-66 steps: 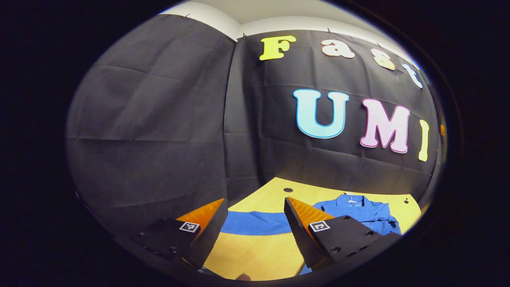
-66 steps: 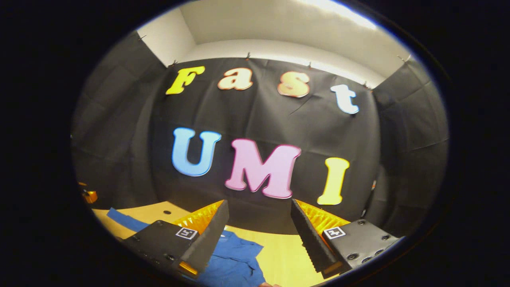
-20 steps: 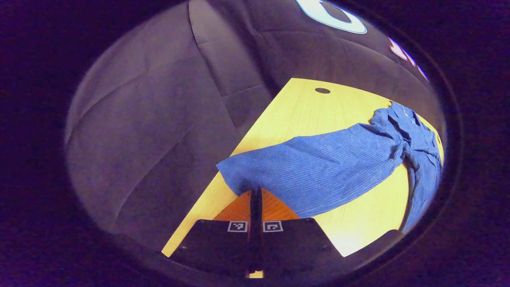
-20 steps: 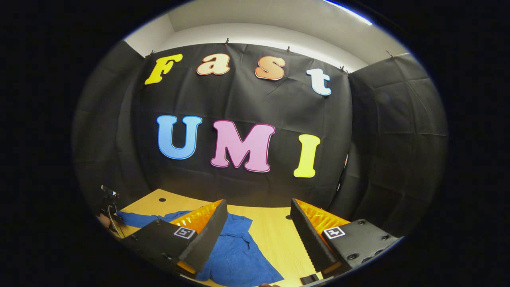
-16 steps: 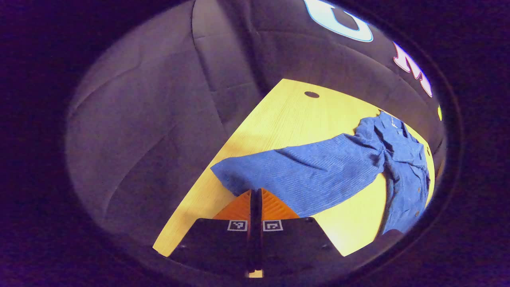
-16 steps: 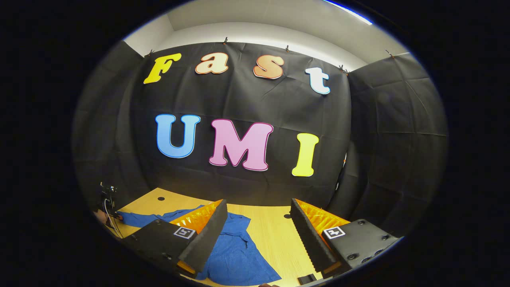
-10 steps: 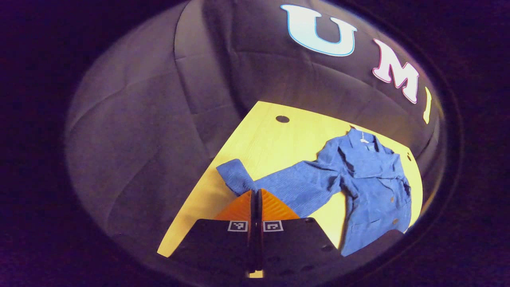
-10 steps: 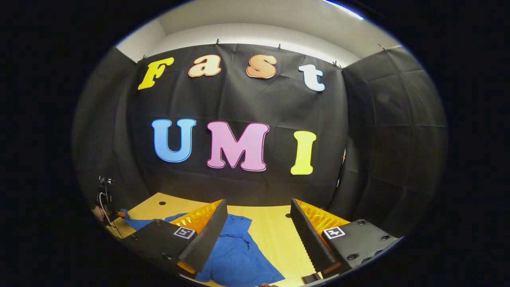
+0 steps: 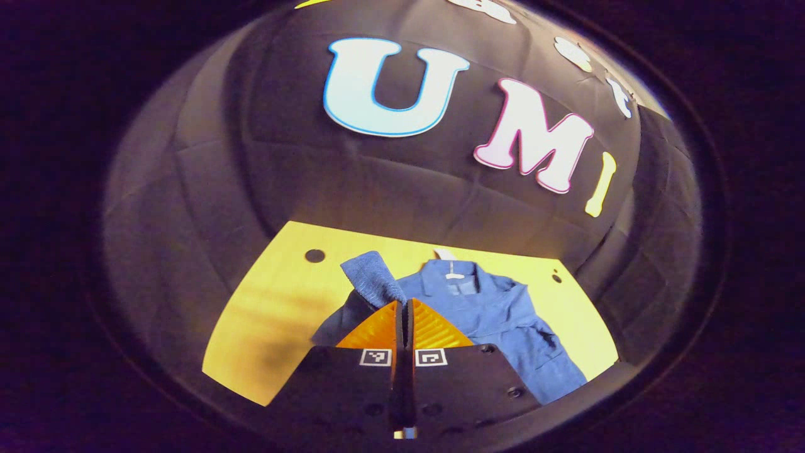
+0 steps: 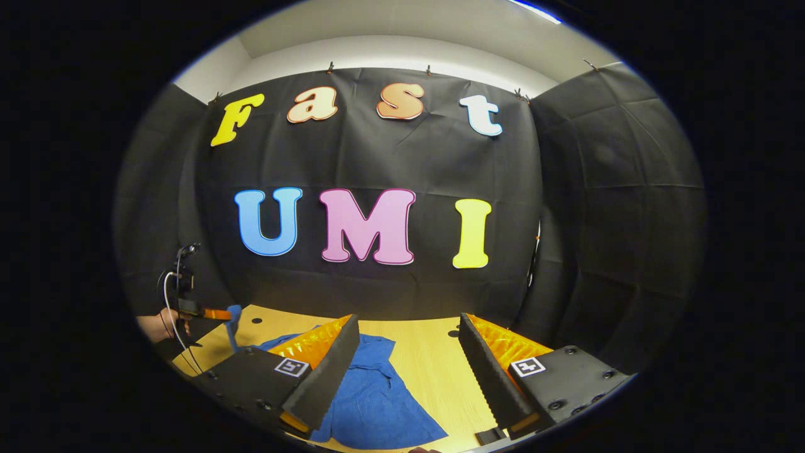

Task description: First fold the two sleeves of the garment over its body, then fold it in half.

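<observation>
at the bottom centre of the left gripper view, the left claw (image 9: 403, 309) has its two fingers pressed together on the cuff end of a blue ribbed fabric sleeve (image 9: 372, 282), which rises just above the fingertips and trails down to the shoulder of the blue button-front shirt (image 9: 503, 321). the shirt lies spread on the yellow wooden tabletop (image 9: 264, 327), collar toward the top of the frame near the black cloth wall (image 9: 188, 189), its body running toward the lower right. a small dark round hole (image 9: 314, 256) sits in the tabletop to the left of the lifted sleeve.

at the lower left edge of the right gripper view, the left claw (image 10: 217, 314) shows far off, held by a person's hand (image 10: 157, 327), with the blue sleeve end (image 10: 234, 324) hanging from it above the tabletop (image 10: 434, 371). the right claw (image 10: 409, 360) stands at the bottom of this view with its fingers wide apart and nothing between them, above the tabletop. the shirt (image 10: 371, 402) lies in the lower middle, partly behind the claw's left finger (image 10: 324, 371).
</observation>
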`<state>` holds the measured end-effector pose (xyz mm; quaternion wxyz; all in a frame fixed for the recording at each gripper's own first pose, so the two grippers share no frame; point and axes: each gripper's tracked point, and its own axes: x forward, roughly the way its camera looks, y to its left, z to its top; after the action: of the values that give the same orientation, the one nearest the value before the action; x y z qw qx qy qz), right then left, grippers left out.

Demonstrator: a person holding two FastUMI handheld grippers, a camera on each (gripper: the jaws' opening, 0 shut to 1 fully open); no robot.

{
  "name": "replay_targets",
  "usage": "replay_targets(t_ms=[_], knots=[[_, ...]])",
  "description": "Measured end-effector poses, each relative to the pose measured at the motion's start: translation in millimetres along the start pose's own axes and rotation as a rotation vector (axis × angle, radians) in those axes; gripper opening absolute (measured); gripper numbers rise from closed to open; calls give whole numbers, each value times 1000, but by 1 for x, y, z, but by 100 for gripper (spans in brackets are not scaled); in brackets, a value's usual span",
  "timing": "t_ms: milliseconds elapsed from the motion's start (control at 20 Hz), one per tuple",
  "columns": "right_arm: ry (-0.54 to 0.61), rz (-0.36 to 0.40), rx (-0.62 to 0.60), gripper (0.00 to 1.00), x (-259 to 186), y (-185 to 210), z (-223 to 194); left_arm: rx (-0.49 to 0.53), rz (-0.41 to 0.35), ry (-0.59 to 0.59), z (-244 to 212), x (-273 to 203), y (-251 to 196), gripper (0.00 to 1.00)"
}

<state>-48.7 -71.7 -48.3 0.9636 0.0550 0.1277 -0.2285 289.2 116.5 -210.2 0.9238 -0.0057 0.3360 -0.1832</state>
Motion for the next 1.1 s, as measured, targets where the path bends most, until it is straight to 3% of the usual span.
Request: replay_targets(t_ms=[150, 350, 400, 450, 500, 550, 600, 650, 700, 800, 850, 900, 1100], knots=[[17, -32, 7, 92, -3, -19, -1, 95, -81, 2, 14, 40, -70, 0], [51, -84, 14, 92, -9, -48, -11, 129, -170, 59, 4, 100, -142, 0], [59, -97, 14, 100, -9, -56, -13, 131, -185, 67, 1, 111, -153, 0], [70, -110, 15, 100, -9, -63, -16, 137, -200, 81, -2, 126, -167, 0], [82, -122, 15, 92, -8, -71, -21, 143, -209, 100, -7, 140, -180, 0], [92, -132, 16, 100, -8, -79, -24, 148, -213, 122, -14, 153, -191, 0], [103, -141, 17, 92, -6, -85, -27, 156, -213, 149, -21, 165, -200, 0], [114, -147, 19, 92, -4, -92, -30, 167, -210, 174, -29, 177, -209, 0], [128, -153, 22, 100, -1, -98, -34, 177, -204, 197, -37, 188, -217, 0], [158, -159, 32, 100, 4, -109, -41, 194, -188, 246, -50, 212, -226, 0], [169, -160, 35, 91, 7, -113, -45, 196, -168, 275, -60, 223, -230, 0], [181, -162, 37, 100, 10, -118, -49, 196, -149, 303, -69, 232, -232, 0], [221, -169, 42, 100, 17, -132, -64, 163, -158, 387, -101, 250, -246, 0]])
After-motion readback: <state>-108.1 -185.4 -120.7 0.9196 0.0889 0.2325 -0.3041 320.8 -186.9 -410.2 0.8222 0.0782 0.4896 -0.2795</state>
